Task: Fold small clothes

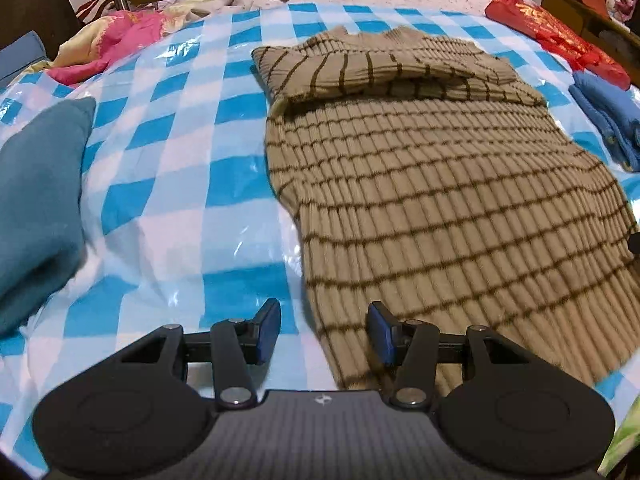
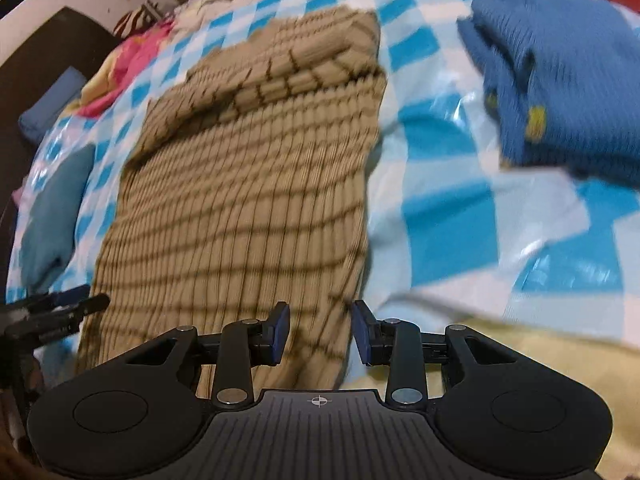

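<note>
Left gripper [image 1: 323, 332]: jaws spread apart, nothing between them. It sits low over the near left corner of the sweater [image 1: 420, 208], with the right finger above the knit and the left finger above the bare checked sheet [image 1: 180, 184].

Right gripper [image 2: 319, 332]: jaws likewise spread apart and gripping nothing. It sits over the near right corner of the sweater [image 2: 240, 208]. The right wrist view is motion-blurred. In it, the left gripper [image 2: 76, 306] appears at the sweater's near left edge.

Sweater: tan ribbed knit with thin dark brown stripes. It lies flat on the checked sheet, hem toward the grippers and neck at the far end. One sleeve is folded across the chest, just below the collar.

Checked sheet [image 2: 460, 200]: blue and white, glossy, spread over a bed.

Left of the sweater, apart from it: a teal garment [image 1: 36, 192] lies on the sheet.

Right of the sweater, apart from it: a folded blue garment [image 2: 560, 80] with yellow buttons.

Beyond the blue garment: a red bag [image 1: 556, 36].

Far left: a pink floral blanket [image 1: 116, 36], bunched at the sheet's edge.
</note>
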